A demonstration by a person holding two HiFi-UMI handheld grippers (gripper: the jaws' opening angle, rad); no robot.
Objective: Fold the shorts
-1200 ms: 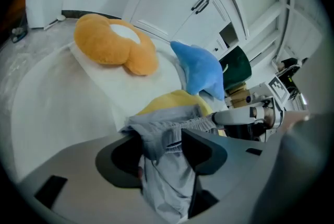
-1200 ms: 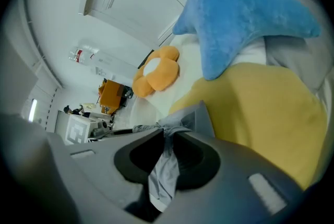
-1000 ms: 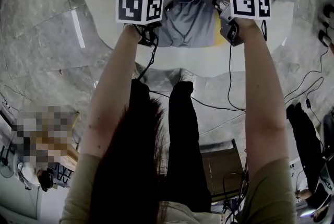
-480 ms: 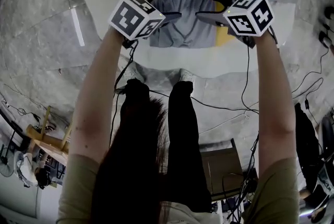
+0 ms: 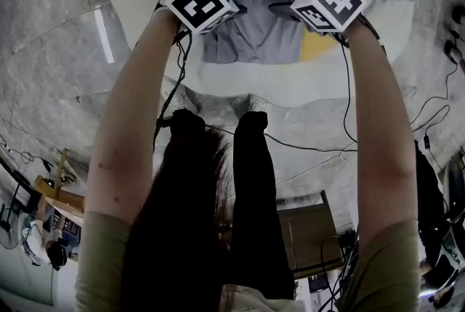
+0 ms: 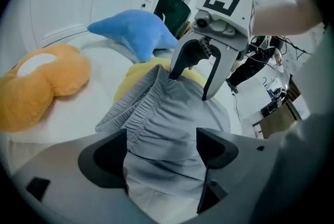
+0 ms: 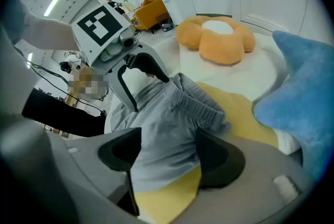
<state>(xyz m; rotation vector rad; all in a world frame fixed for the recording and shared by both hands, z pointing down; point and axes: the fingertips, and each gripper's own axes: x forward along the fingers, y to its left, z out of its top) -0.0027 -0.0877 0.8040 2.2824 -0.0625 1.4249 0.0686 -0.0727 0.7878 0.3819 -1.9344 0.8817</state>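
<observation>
The white bench (image 5: 240, 89) carries the grey shorts (image 5: 251, 34), flat and partly over a yellow mat (image 5: 316, 49). They look light and limp, likely to sag. The left gripper (image 6: 163, 150) and right gripper (image 7: 167, 152) straddle the side edges, fingers apart and just opening, cloth between them unpinched. The gathered waistband (image 6: 138, 113) looks the firmest hold.

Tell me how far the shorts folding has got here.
Done: the shorts lie on the white surface, apparently folded once, waistband doubled.
In hand: the left gripper and right gripper, whose jaws have just been opening, hover over the fabric without pinching it.
Remaining: probably another fold, hem to waistband.
</observation>
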